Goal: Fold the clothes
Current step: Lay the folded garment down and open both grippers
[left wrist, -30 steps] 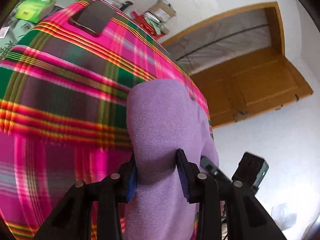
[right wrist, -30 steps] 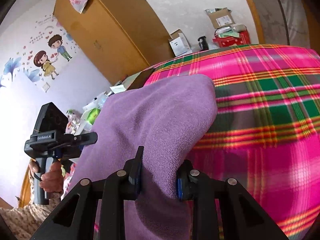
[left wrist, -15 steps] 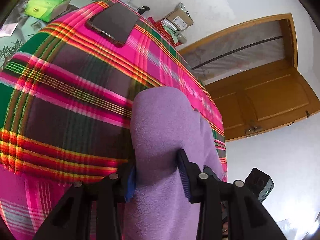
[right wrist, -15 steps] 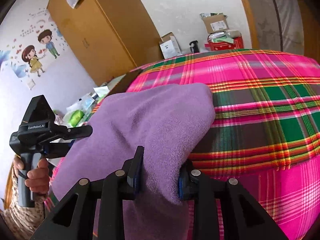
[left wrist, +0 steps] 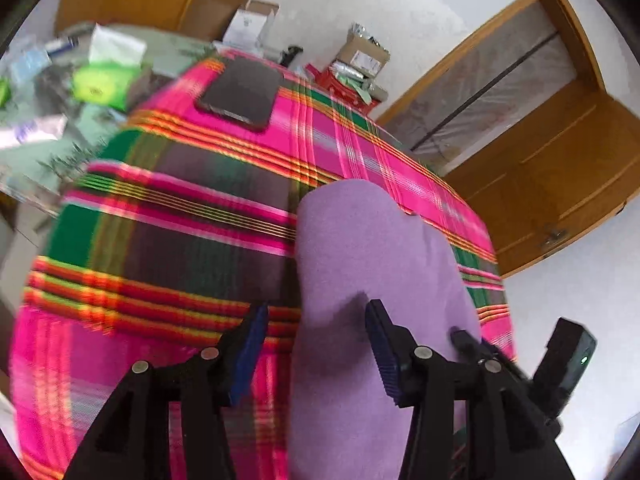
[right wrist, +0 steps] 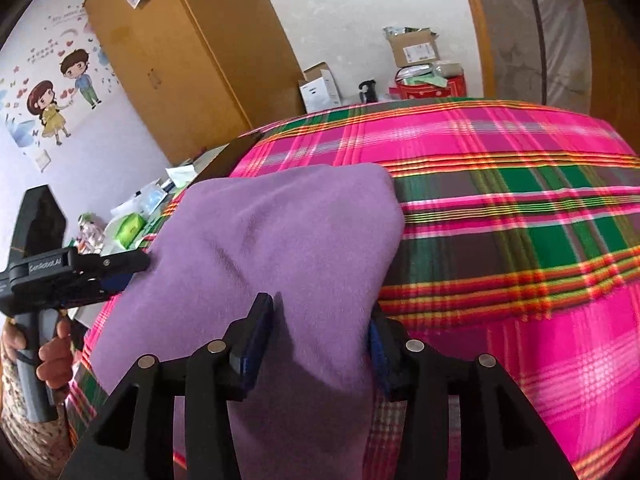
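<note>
Lying across a worktop draped in a pink, green and orange plaid cloth [left wrist: 208,248], a purple fleece garment [left wrist: 372,264] runs in a soft folded band from the near edge toward the middle of the plaid.

The left gripper [left wrist: 316,336] has its jaws opening: the left blue pad stands clear over bare plaid, and the right pad sits against the fleece without pinching it, so the grip is released. In the right wrist view the same tool [right wrist: 100,270] shows from the side at the far left edge of the garment, carried in a hand [right wrist: 48,350] on its grey handle.

The right gripper [right wrist: 320,328] also has its jaws opening, with the fleece bulging up between them. Its left pad has a gap to the cloth; whether the right pad touches is hard to tell, as the fabric hides it.

At the far side of the plaid lies a dark phone [left wrist: 242,94]. Beyond the worktop's end a red tin [right wrist: 430,84] holds papers and packets stacked above its rim, with an open cardboard box [right wrist: 414,46] perched on top; what is in the box cannot be made out. A white carton [right wrist: 320,88] stands beside them with its flap up. A green packet [left wrist: 102,84] rests among blurred clutter on a glass surface at left.
</note>
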Action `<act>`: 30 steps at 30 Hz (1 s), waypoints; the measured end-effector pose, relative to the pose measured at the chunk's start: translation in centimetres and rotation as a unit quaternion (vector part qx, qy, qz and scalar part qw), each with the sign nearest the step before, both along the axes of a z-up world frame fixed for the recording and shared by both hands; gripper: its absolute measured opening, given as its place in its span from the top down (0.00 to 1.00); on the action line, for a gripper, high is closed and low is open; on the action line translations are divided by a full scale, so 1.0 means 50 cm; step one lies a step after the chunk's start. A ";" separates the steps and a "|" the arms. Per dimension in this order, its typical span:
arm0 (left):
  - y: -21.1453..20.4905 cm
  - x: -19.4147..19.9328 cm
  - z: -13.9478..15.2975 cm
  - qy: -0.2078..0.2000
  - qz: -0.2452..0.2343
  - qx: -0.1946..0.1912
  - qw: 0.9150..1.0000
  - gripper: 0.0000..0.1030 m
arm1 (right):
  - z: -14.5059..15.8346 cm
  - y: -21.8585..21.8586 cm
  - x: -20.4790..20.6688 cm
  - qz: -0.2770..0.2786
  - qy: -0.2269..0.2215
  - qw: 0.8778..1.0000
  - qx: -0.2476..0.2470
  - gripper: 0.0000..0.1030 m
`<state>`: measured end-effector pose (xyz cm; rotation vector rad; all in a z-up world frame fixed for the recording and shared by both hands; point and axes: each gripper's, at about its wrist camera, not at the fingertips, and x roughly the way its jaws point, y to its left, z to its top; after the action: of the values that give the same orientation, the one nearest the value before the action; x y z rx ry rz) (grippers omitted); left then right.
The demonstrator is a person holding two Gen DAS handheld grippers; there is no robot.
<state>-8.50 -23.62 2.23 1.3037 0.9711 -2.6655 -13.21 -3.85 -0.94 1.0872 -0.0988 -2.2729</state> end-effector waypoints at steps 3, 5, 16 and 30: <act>0.020 0.042 0.024 0.025 0.002 -0.031 0.999 0.51 | 0.013 0.008 0.028 -0.009 0.015 1.000 0.009 0.55; 0.048 0.038 0.037 0.032 0.001 -0.059 0.998 0.52 | 0.022 0.011 0.048 -0.013 0.029 0.999 0.017 0.55; 0.129 0.054 -0.009 0.007 -0.039 -0.117 0.992 0.53 | 0.020 0.014 0.158 0.010 0.067 0.997 0.039 0.55; 0.169 0.098 -0.023 -0.007 -0.007 -0.185 0.983 0.53 | 0.013 0.013 0.209 -0.006 0.062 0.996 0.056 0.54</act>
<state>-3.59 -15.19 1.10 1.2432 0.4318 -2.6687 -2.78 -3.20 -0.29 1.0000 0.0720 -2.3753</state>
